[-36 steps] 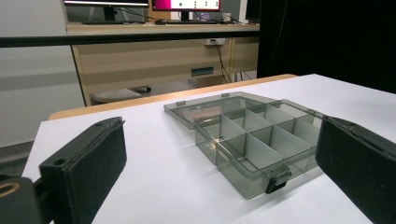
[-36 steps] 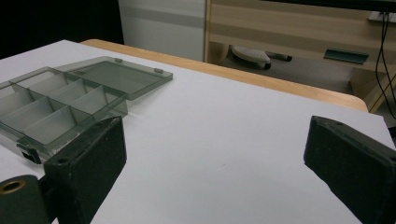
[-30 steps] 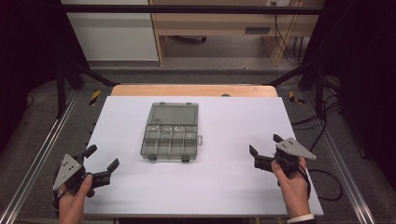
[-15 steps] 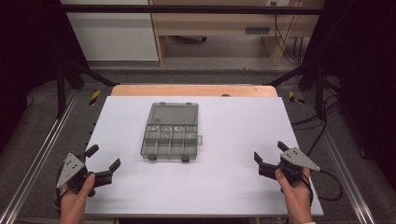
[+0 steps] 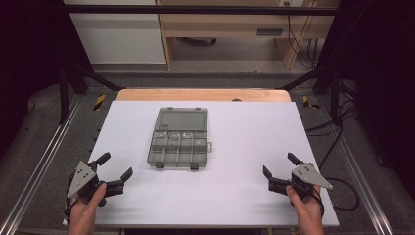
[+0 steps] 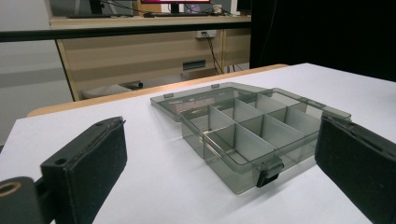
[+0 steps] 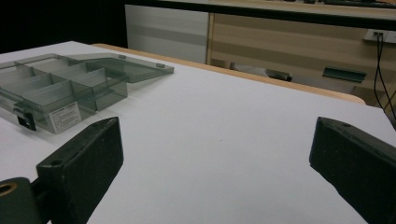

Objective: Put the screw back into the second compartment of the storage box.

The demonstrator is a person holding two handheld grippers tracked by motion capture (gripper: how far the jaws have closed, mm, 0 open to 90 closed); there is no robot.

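Drawing back toward the near edge of the table [image 5: 235, 205], right gripper [image 5: 283, 171] more than left gripper [image 5: 117, 167], both gaping wide and carrying nothing, leaving the open compartment box [image 5: 179, 138] ahead and between them, untouched — likely resetting, not approaching.

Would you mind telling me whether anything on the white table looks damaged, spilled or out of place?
Nothing stands out. The smoky transparent plastic compartment box sits flat on the white table, its lid folded back open. Both grippers hang open, apart from it.
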